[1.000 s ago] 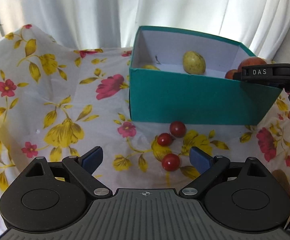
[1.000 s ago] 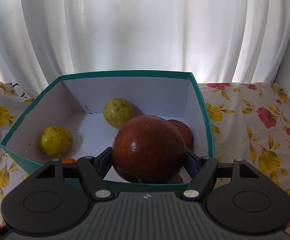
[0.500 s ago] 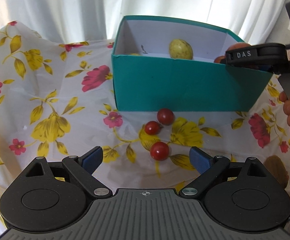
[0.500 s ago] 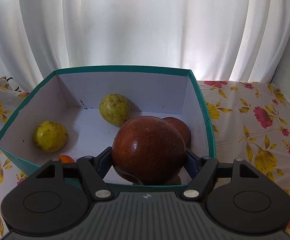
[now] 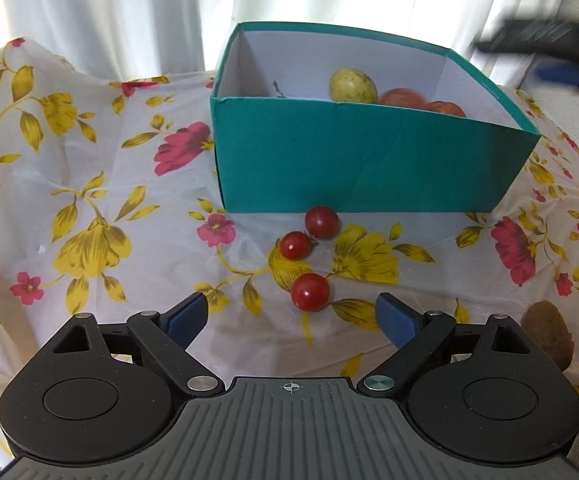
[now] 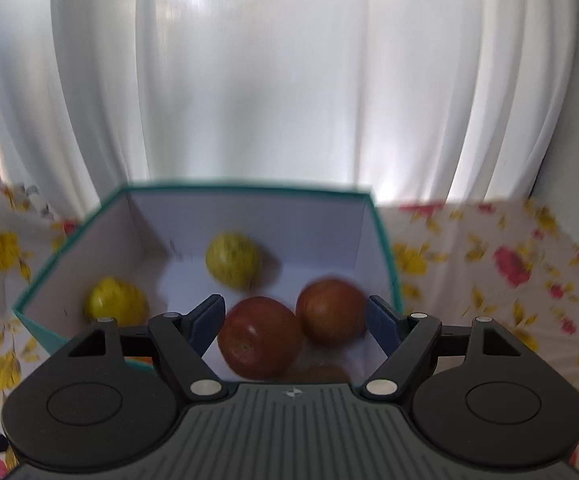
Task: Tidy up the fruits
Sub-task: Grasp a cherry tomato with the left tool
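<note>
Just ahead of the left gripper (image 5: 291, 316), between its wide-open fingers, lies a cherry tomato (image 5: 310, 291); two more sit farther. Right gripper (image 6: 292, 320), also wide, hovers empty over the box (image 6: 385, 248).

Daylight glows through the white curtain (image 6: 289, 80) ahead of my hand-held grippers, bright and slightly blown out. My left view is sharp, apart from a smeared dark shape at upper right. My right view is motion-blurred throughout; edges bow outward.

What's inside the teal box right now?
The teal box holds two yellow-green fruits and two red apples. The right gripper's body hides the near floor.
</note>
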{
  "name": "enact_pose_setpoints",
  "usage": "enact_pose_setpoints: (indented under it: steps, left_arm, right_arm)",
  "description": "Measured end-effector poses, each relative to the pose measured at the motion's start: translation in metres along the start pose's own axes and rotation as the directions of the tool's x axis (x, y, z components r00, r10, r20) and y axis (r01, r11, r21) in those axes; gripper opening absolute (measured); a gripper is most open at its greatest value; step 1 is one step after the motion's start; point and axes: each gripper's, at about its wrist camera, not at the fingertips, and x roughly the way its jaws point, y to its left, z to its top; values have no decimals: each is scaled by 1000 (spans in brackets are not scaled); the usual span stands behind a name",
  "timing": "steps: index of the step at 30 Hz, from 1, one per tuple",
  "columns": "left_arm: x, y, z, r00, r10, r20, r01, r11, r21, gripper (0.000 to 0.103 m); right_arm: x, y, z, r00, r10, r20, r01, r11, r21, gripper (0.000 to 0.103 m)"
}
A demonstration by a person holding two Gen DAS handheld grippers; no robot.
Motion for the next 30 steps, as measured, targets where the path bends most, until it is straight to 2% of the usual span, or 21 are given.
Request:
enact_pose_setpoints:
  steps: [2,3,4,6,8,10,13,15,19,26,30]
  left_arm:
    - [2,-1,0,1000,-3,1,3,1000,-1,94]
    - [3,-2,0,1000,-8,1,8,1000,-2,93]
    - [5,-3,0,1000,-11,0,11,1000,-3,91]
    - [10,-5,0,1000,-20,5,20,1000,1,90]
    - [16,-8,0,1000,-14,6,14,1000,14,87]
    - [22,-10,0,1000,-14,7,14,1000,21,81]
    - [29,-13,-1,1000,-20,12,19,1000,25,73]
    - [32,-14,-1,999,-22,25,21,999,24,70]
    - [37,-14,0,999,-29,25,29,999,23,60]
    - [41,-18,-3,999,-40,10,39,998,50,46]
    - [45,-19,-3,999,-43,1,43,998,51,30]
  right_arm:
    - [-35,-6,4,992,11,125,-12,1000,9,89]
    - [-51,-9,4,982,9,190,-10,1000,8,96]
    - [-65,-12,3,970,-2,244,2,1000,2,99]
    - [-86,-17,-4,949,-29,314,30,1000,4,101]
    - [-96,-22,-14,942,-30,334,26,1000,15,101]
    - [-98,-24,-25,952,-38,305,29,999,32,101]
    - [-91,-26,-40,978,-26,209,14,998,60,101]
    - [-88,-27,-48,986,-15,164,5,998,64,101]
    - [-87,-28,-58,991,-15,130,7,998,62,101]
    - [-91,-26,-62,992,-24,120,16,998,67,101]
    - [-89,-23,-62,993,-19,112,12,998,62,101]
